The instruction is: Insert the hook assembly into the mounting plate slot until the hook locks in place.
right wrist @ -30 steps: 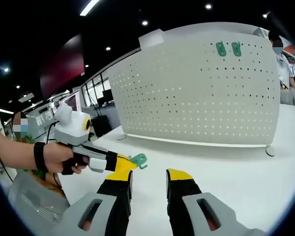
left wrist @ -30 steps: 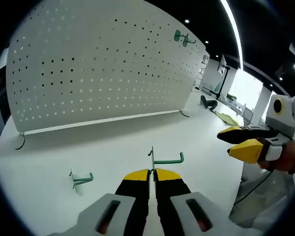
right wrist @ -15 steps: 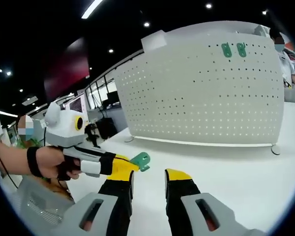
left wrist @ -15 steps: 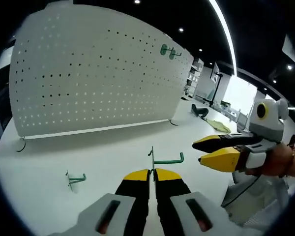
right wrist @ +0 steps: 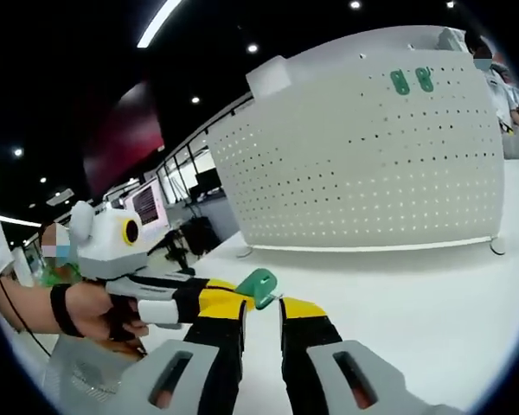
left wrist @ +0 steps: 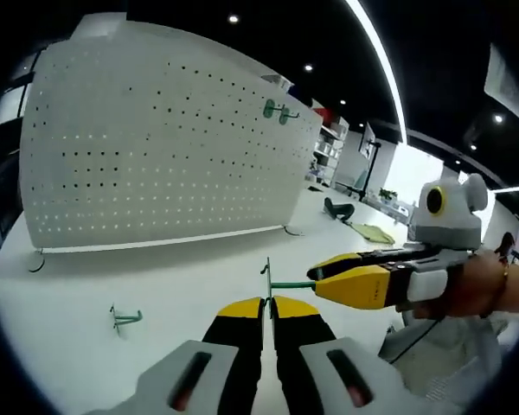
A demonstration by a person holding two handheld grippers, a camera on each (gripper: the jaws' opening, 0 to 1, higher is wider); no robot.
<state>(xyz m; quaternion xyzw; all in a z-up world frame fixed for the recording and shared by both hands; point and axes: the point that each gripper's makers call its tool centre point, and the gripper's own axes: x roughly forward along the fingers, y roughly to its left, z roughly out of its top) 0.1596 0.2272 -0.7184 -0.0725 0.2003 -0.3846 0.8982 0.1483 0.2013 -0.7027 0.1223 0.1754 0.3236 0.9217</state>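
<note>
My left gripper (left wrist: 268,300) is shut on a green hook (left wrist: 285,282), holding it by its upright plate above the white table (left wrist: 156,268). My right gripper (left wrist: 318,278) reaches in from the right, its yellow jaws around the tip of the hook's arm. In the right gripper view the hook's green plate (right wrist: 259,283) sits just above my right gripper (right wrist: 261,305), whose jaws stand a little apart. The left gripper (right wrist: 199,298) holds the hook from the left. The white perforated mounting plate (left wrist: 156,156) stands upright behind.
Two green hooks (left wrist: 277,110) hang high on the plate, the same hooks (right wrist: 413,80) showing in the right gripper view. A loose green hook (left wrist: 123,318) lies on the table at left. A hand (right wrist: 86,311) holds the left gripper. A person (right wrist: 489,60) stands beyond the plate.
My right gripper has moved in toward the hook until its jaws reach the hook's arm, and the gap between its jaws has narrowed. The left gripper keeps its hold.
</note>
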